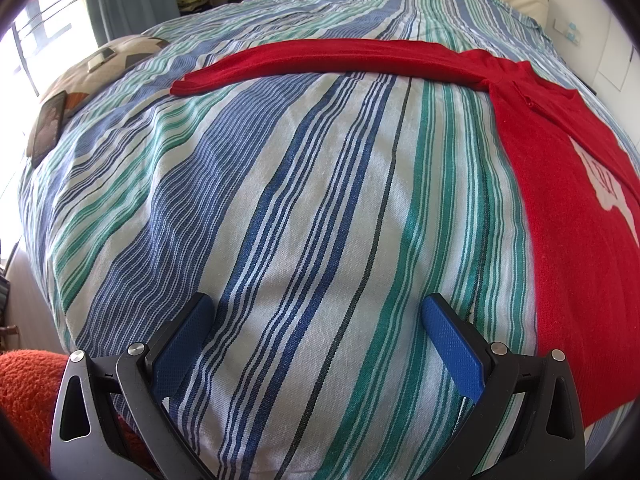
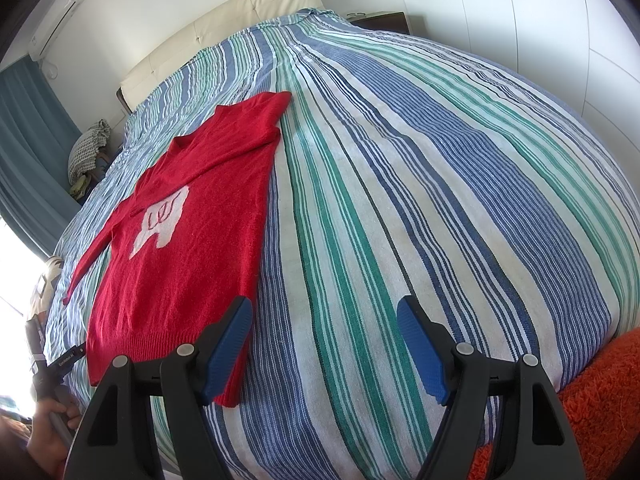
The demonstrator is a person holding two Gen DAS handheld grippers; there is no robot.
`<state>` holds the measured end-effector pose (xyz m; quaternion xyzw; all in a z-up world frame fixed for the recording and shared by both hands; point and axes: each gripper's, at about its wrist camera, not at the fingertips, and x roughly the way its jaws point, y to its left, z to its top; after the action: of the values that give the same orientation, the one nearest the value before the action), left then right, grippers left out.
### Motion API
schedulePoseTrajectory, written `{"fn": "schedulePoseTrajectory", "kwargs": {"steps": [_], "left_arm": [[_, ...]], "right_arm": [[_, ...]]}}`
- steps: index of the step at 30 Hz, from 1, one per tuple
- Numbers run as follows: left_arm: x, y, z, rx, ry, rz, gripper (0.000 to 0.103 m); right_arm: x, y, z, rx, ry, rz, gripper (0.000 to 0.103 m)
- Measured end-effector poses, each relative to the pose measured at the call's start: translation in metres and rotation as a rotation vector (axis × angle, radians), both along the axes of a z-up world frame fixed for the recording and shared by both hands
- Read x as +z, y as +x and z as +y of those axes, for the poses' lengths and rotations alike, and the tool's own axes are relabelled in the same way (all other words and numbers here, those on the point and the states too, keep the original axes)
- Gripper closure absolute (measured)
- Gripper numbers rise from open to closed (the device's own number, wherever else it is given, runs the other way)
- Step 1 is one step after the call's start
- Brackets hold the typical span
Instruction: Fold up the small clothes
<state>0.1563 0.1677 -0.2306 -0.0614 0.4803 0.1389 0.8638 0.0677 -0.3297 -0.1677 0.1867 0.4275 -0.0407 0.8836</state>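
- Left gripper (image 1: 316, 320): black frame, blue textured pads (image 1: 182, 344), silver screws.
- Right gripper (image 2: 326, 324): same black-and-blue build.
- Bare-skinned hand (image 2: 48, 436) at seven o'clock.

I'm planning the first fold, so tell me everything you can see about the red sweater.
The red sweater is a fuzzy knit with a white design on its chest and a ribbed hem. It lies flat, front up, on the striped bedcover. One sleeve stretches straight out sideways; the other appears folded across the upper body. Neither gripper touches it, though the right gripper's left finger overlaps its hem corner in view.
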Motion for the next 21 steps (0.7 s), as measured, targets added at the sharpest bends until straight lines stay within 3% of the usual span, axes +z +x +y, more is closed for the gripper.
{"fn": "schedulePoseTrajectory", "kwargs": {"steps": [21], "left_arm": [[-0.0003, 0.0001, -0.0002, 0.001, 0.001, 0.000, 0.000]], "right_arm": [[-0.0033, 0.0008, 0.0023, -0.001, 0.007, 0.007, 0.028]]}}
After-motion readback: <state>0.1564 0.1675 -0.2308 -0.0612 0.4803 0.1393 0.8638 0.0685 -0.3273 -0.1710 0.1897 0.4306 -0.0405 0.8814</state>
